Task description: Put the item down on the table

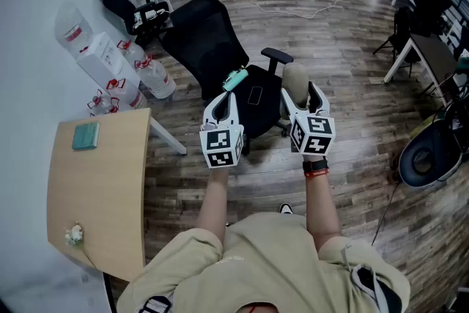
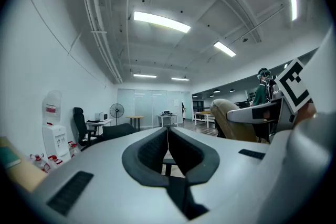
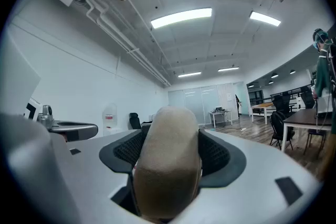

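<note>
Head view | right gripper (image 1: 298, 86) grips beige item (image 3: 168, 160) (jaws wide) | left gripper (image 1: 231, 89) closed, empty | chair (image 1: 209, 37) beneath

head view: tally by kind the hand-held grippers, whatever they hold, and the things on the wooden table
hand-held gripper: 2, the left hand-held gripper and the right hand-held gripper
beige rounded item, between the right one's jaws: 1
teal block on the table: 1
small white object on the table: 1
total: 5

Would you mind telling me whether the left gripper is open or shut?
Shut: in its own view the left gripper shows its two dark pads meeting along a thin seam, with no gap.
</note>
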Demonstrator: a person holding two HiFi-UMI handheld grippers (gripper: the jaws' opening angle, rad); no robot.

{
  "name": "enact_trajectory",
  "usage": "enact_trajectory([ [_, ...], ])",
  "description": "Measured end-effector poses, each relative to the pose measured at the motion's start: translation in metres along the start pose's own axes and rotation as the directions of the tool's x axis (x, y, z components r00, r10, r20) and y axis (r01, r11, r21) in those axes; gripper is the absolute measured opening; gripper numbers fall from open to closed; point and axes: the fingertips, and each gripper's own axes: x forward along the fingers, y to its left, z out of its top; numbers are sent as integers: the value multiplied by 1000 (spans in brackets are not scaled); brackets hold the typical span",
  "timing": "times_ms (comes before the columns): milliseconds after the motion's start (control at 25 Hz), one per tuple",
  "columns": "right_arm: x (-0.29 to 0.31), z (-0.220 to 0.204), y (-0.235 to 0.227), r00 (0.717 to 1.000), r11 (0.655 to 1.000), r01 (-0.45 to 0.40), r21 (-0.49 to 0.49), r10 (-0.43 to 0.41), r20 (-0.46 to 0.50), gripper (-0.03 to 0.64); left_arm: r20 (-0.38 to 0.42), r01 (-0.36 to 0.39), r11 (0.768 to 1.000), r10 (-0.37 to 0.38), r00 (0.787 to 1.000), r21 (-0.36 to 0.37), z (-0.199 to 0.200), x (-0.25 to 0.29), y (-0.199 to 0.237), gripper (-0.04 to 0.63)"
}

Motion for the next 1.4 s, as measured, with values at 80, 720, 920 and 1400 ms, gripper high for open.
enact_trajectory([
  [80, 0, -1, 12, 1000, 1000, -6, -3, 6, -5, 347, 3, -1, 1000, 1, 1000, 0, 2, -7, 9, 25],
  [720, 35, -24, 140, 991, 993, -121, 5, 121, -59, 347, -14, -99, 995, 99, 995, -13, -16, -68, 122, 25],
  [920, 49, -32, 207, 980, 982, -189, 2, 188, -65, 347, -17, -160, 987, 159, 987, -20, -23, -102, 177, 25],
  [1400, 65, -59, 413, 925, 929, -371, -5, 369, -88, 347, -33, -325, 945, 323, 946, -34, -46, -228, 334, 25],
])
